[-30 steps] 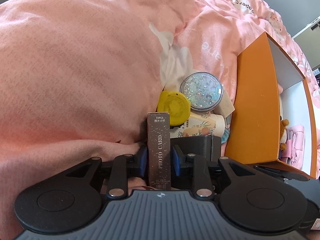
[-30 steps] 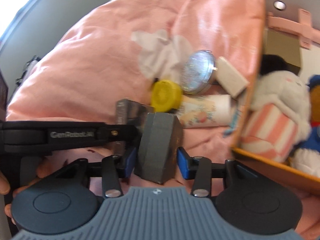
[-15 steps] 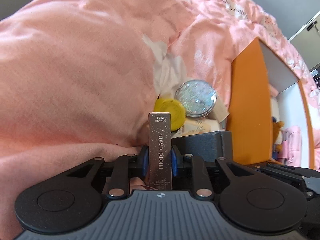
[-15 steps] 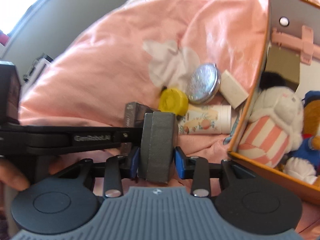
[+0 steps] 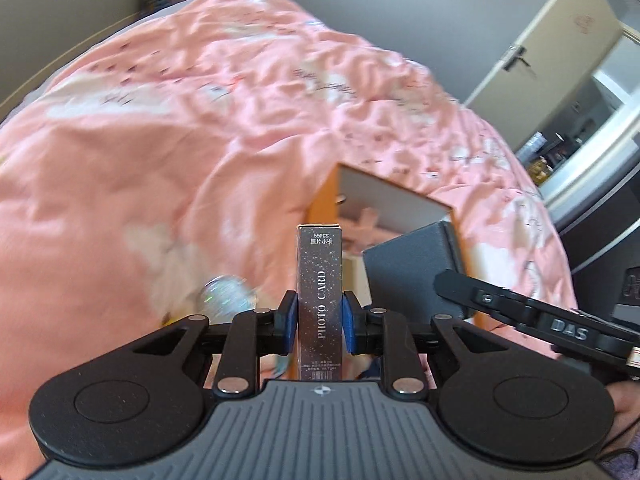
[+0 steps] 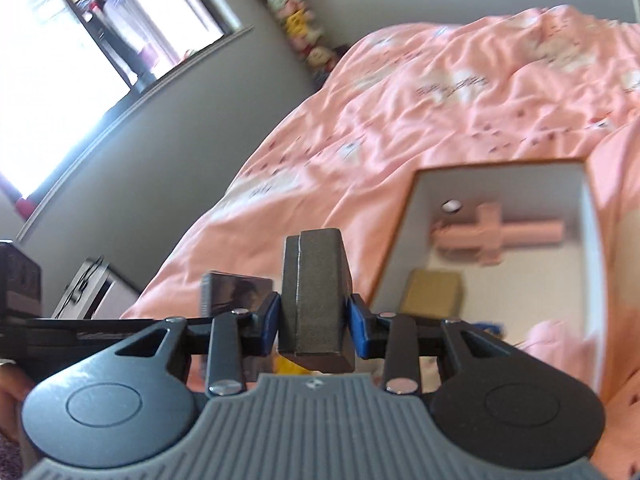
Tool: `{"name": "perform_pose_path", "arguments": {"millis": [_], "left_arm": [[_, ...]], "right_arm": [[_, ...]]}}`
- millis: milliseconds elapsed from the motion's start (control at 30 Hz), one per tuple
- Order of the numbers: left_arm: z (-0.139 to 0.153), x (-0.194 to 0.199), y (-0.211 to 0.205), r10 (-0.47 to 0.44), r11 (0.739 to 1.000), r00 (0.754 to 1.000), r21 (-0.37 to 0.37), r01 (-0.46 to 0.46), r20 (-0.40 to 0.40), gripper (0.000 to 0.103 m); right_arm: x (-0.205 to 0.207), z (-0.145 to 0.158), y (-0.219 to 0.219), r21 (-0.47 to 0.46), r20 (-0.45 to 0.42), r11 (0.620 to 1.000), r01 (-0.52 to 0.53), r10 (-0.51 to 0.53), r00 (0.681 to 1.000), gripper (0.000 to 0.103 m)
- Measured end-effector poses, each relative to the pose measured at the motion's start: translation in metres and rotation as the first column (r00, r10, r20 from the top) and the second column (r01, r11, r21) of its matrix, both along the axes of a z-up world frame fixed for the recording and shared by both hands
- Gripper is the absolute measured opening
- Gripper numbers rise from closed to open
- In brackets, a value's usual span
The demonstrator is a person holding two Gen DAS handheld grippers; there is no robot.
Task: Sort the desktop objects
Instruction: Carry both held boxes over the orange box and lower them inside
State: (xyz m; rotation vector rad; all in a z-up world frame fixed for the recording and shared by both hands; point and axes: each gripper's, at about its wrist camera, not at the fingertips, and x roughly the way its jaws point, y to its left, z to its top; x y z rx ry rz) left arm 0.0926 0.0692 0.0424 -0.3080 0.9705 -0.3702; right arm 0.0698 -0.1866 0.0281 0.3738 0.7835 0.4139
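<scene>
Right now both grippers are loaded above a bed covered by a rumpled pink duvet [image 5: 168, 152]. The left gripper [image 5: 319, 322] has its blue pads pressed on the two long sides of a dark speckled photo card box [image 5: 320, 300], which stands upright between them with its "PHOTO CARD" lettering running up the face. The right gripper [image 6: 313, 322] is clamped on a dark grey box [image 6: 314, 296], a chunky block with a seam down its front, held upright and slightly tilted.

Seen from the left wrist, the grey box [image 5: 416, 268] sits just to the right of the photo card box, and the right gripper's black arm crosses the lower right of that view, covering part of the orange storage box [image 5: 320, 204] behind. From the right wrist, the photo card box [image 6: 236, 288] shows just left of the grey one, with the left gripper's arm running across beneath it.

The orange storage box [image 6: 400, 240] lies open on the duvet, white inside, with a pink strap piece [image 6: 496, 236] against its far wall, a tan cardboard packet [image 6: 432, 296] below that, and something pink and soft at its near end, too blurred to name. A glittery round compact [image 5: 224, 298] lies on the duvet left of the left gripper, smeared by blur, with a sliver of yellow beside it. A window [image 6: 60, 60] lights the grey wall on the right wrist's left side; a door [image 5: 552, 52] stands beyond the bed.
</scene>
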Motion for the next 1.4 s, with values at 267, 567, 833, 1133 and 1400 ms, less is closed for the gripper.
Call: {"name": "perform_pose_path", "arguments": {"millis": [267,567,833,1133,1400], "left_arm": [[-0.002,0.057,-0.084,-0.163,0.986,0.987,0.016,0.163,-0.003,0.026],[-0.06,0.104,-0.131,-0.211,0.975,0.969,0.049,0.218,-0.128,0.026],[-0.09,0.125,-0.151,-0.212,0.967,0.962,0.106,0.232,-0.17,0.026],[-0.108,0.135,-0.149,-0.191,0.964,0.953,0.138,0.227,-0.237,0.026],[-0.113,0.14,-0.15,-0.174,0.971,0.948,0.112,0.21,-0.266,0.026]], "right_arm": [[0.032,-0.015,-0.058,-0.024,-0.026,0.984,0.178,-0.179,0.984,0.038],[0.069,-0.055,-0.072,-0.09,-0.092,0.962,0.259,-0.267,0.959,0.038],[0.087,-0.08,-0.076,-0.113,-0.154,0.95,0.29,-0.305,0.94,0.038],[0.094,-0.091,-0.07,-0.142,-0.193,0.948,0.285,-0.309,0.931,0.038],[0.098,-0.091,-0.073,-0.131,-0.231,0.95,0.283,-0.307,0.923,0.038]]}}
